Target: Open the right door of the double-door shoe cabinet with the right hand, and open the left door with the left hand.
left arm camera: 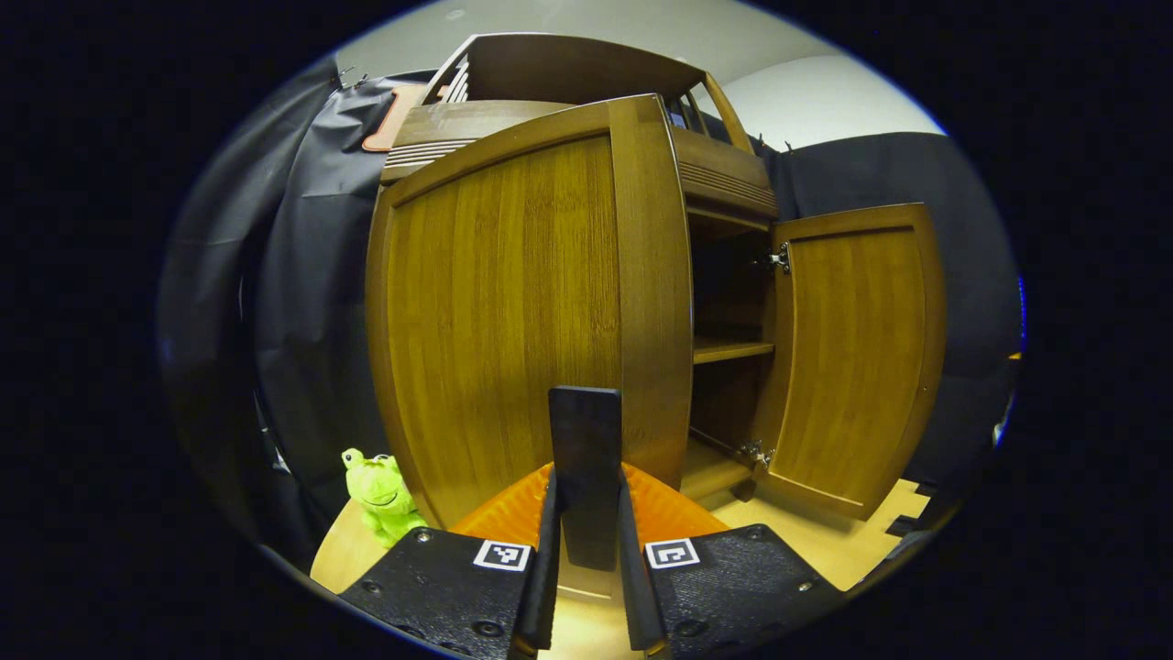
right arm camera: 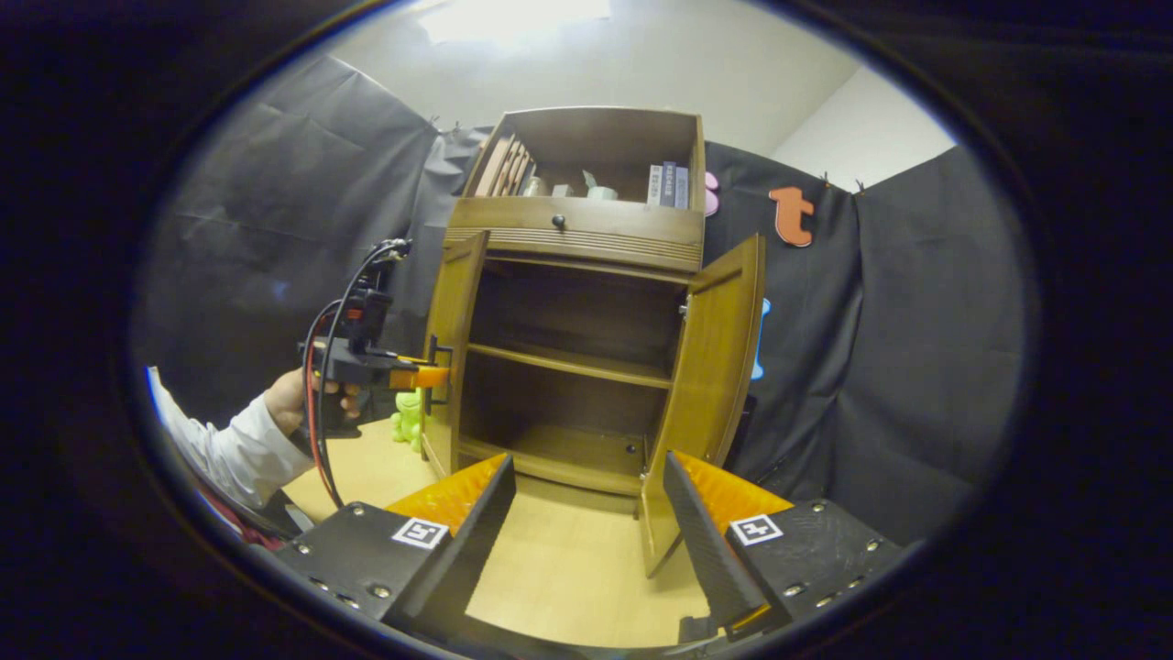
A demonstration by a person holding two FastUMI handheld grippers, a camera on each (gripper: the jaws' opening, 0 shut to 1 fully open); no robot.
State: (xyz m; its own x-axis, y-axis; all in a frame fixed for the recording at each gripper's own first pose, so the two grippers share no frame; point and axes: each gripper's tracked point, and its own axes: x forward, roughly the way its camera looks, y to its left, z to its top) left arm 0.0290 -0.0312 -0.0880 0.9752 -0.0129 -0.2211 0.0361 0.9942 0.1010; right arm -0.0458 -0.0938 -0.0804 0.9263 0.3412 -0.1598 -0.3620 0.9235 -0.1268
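Observation:
The wooden shoe cabinet [right arm camera: 586, 234] stands with both doors swung out. In the left gripper view the left door [left arm camera: 499, 312] looms close, and my left gripper [left arm camera: 586, 486] is shut on its dark upright handle [left arm camera: 585, 431]. The right door [left arm camera: 857, 353] hangs wide open beyond it. In the right gripper view a hand [right arm camera: 293, 403] holds the left gripper [right arm camera: 431, 376] at the left door [right arm camera: 454, 348]. My right gripper [right arm camera: 586, 513] stands open low in front of the cabinet, nothing between its fingers, apart from the right door [right arm camera: 710, 385].
A green frog toy [left arm camera: 380, 495] sits on the light wooden floor [right arm camera: 568, 577] beside the cabinet's left side. Inside are a middle shelf [right arm camera: 568, 365] and a bottom board. Books [right arm camera: 669, 185] stand in the open top compartment above a drawer knob [right arm camera: 557, 221]. Black cloth walls surround the cabinet.

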